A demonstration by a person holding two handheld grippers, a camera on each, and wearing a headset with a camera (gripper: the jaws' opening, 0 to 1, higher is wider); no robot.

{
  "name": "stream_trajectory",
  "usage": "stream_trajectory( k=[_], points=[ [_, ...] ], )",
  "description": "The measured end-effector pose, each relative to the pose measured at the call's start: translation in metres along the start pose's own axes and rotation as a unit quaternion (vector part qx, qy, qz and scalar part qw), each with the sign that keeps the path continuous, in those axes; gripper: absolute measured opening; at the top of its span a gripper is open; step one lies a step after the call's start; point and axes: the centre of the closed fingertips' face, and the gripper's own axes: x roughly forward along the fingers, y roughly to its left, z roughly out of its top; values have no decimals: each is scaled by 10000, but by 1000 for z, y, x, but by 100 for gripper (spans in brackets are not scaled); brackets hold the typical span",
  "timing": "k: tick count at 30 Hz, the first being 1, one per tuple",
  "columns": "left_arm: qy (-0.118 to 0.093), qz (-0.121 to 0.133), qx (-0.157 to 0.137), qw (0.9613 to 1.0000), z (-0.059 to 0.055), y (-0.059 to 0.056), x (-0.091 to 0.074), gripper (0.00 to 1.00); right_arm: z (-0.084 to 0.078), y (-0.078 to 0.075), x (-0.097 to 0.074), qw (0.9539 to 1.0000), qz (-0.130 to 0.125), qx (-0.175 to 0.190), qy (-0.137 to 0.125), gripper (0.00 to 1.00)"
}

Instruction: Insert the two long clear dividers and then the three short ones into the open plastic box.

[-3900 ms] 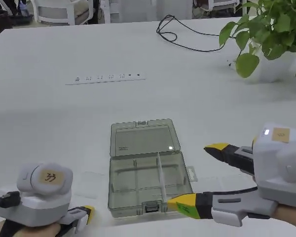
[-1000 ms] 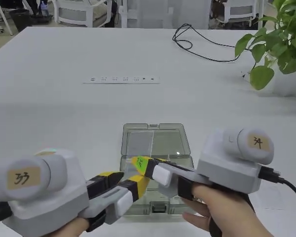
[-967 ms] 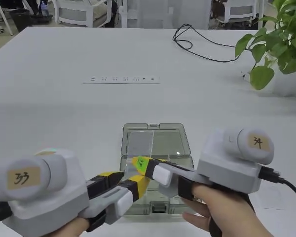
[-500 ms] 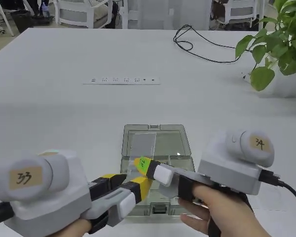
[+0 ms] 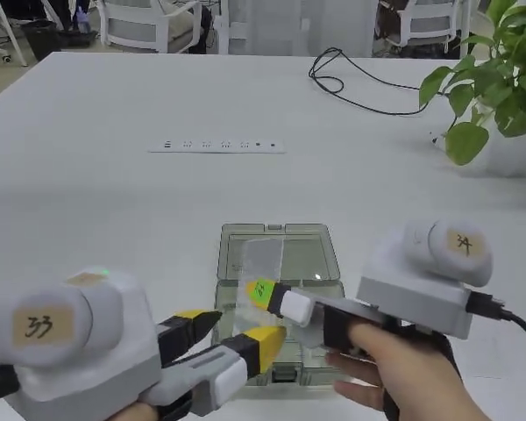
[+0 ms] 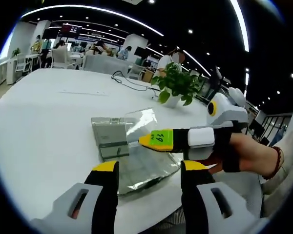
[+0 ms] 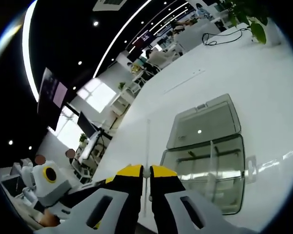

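At the near edge of the worktop (image 5: 114, 210) the left gripper (image 5: 228, 326) points toward the box (image 5: 311, 254). Its jaws are wide apart with nothing between them, and the left gripper view shows the same open gap, aimed at the box's near side.

Just beyond it the right gripper (image 5: 261, 292), held in a hand (image 5: 403, 373), reaches in from the right. Its jaws are pressed together on a clear divider (image 5: 261, 259). The divider rises from the tips, a little tilted, above the left half of the box and not set into it. In the right gripper view it shows edge-on, as a thin line coming up from between the closed tips.

The box sits near the near edge, about mid-width, with its lid laid open flat toward the far side. In the right gripper view one clear divider stands in the base, running near to far — whether others are in, I cannot tell. A clear piece (image 7: 249, 168) lies flat on the worktop just beside the box's right side.

Farther out, a strip (image 5: 217, 146) lies mid-worktop, well apart from the box. A cable (image 5: 351, 74) loops near the far edge, right of centre. A plant (image 5: 495, 79) stands at the right edge. Chairs (image 5: 140, 22) stand beyond the far edge.
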Motion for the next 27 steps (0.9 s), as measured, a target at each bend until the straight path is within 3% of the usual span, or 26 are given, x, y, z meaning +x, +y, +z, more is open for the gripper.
stream_trajectory(
  k=[4, 8, 16, 19, 24, 27],
  points=[
    [72, 21, 608, 9981, -4, 0, -6, 59, -1, -6, -3, 9994, -248, -31, 221, 6],
    [103, 46, 1105, 9938, -5, 1, -9, 68, -3, -15, -6, 9969, -580, -81, 532, 6],
    [78, -31, 1496, 9887, -6, 1, -9, 83, -5, -30, -7, 9882, -1155, -40, 1004, 6],
    [97, -64, 1628, 9866, -7, 1, -8, 88, -10, -34, -8, 9827, -1343, 90, 1275, 6],
    [112, -138, 1776, 9839, -8, 0, -7, 93, -11, -38, -7, 9786, -1458, 197, 1441, 6],
    [3, -153, 1874, 9822, -4, 0, -8, 93, -13, -40, -6, 9757, -1525, 287, 1547, 6]
  ],
)
